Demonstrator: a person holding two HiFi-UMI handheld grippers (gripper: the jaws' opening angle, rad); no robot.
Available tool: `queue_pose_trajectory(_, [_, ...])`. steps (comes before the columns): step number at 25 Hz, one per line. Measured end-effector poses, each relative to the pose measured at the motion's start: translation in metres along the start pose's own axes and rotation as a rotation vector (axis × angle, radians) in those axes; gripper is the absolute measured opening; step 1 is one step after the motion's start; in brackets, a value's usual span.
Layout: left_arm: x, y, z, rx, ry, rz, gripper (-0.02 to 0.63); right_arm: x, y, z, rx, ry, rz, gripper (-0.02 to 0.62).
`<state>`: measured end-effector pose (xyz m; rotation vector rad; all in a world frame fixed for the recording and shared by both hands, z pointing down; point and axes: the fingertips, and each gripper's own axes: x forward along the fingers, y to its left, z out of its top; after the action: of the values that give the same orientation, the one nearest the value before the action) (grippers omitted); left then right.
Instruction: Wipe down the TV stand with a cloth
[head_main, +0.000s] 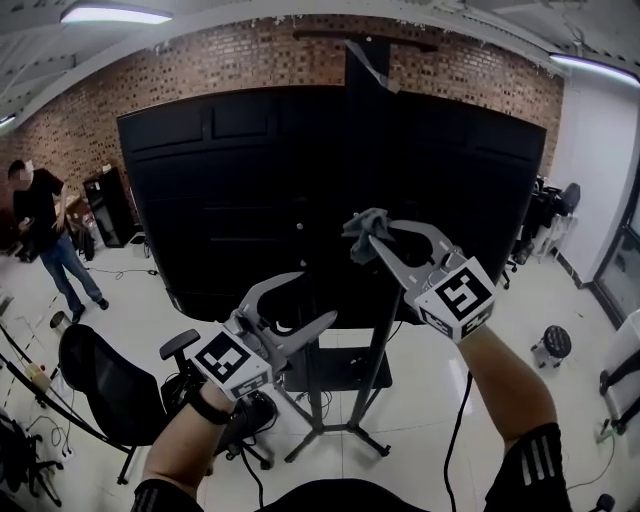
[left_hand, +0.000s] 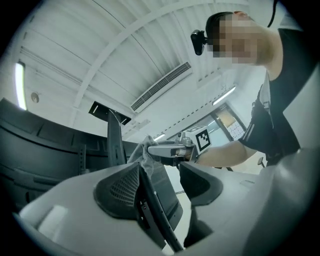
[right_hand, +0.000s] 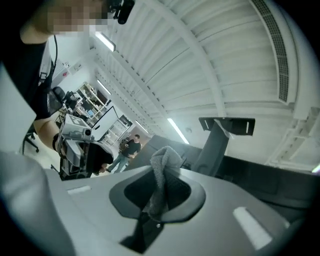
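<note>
The TV stand is black, with two slanted poles (head_main: 381, 345), a small shelf (head_main: 345, 368) and splayed feet, and it carries a big dark TV (head_main: 300, 190) seen from the back. My right gripper (head_main: 366, 238) is raised in front of the TV's lower half and is shut on a crumpled grey cloth (head_main: 364, 226). That cloth (right_hand: 162, 172) sticks up between the pads in the right gripper view. My left gripper (head_main: 318, 298) hovers lower and to the left, just above the shelf. It stands open with nothing held (left_hand: 160, 175).
A black office chair (head_main: 105, 385) stands at the lower left beside the stand. A person (head_main: 45, 235) stands far off at the left near the brick wall. A small stool (head_main: 552, 345) sits at the right. Cables lie on the white floor.
</note>
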<state>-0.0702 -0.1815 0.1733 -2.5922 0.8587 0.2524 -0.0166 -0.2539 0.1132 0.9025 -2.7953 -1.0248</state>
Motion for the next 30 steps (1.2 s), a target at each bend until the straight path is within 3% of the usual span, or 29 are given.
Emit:
queue_pose_trajectory(2, [0.010, 0.008, 0.013, -0.013, -0.012, -0.011, 0.276, 0.013, -0.019, 0.015, -0.059, -0.001, -0.007, 0.037])
queue_pose_trajectory(6, [0.028, 0.024, 0.038, 0.035, -0.019, -0.018, 0.276, 0.041, -0.060, 0.053, -0.156, 0.005, -0.032, 0.037])
queue_pose_trajectory(13, [0.059, 0.055, 0.070, 0.097, -0.014, -0.007, 0.273, 0.086, -0.135, 0.106, -0.222, 0.027, -0.107, 0.037])
queue_pose_trajectory(19, [0.072, 0.099, 0.089, 0.130, -0.025, 0.057, 0.272, 0.113, -0.197, 0.134, -0.288, 0.097, -0.222, 0.037])
queue_pose_trajectory(24, [0.071, 0.112, 0.097, 0.137, -0.041, 0.080, 0.271, 0.131, -0.225, 0.140, -0.318, 0.145, -0.283, 0.037])
queue_pose_trajectory(30, [0.072, 0.104, 0.084, 0.146, -0.010, 0.086, 0.270, 0.140, -0.219, 0.117, -0.329, 0.182, -0.283, 0.037])
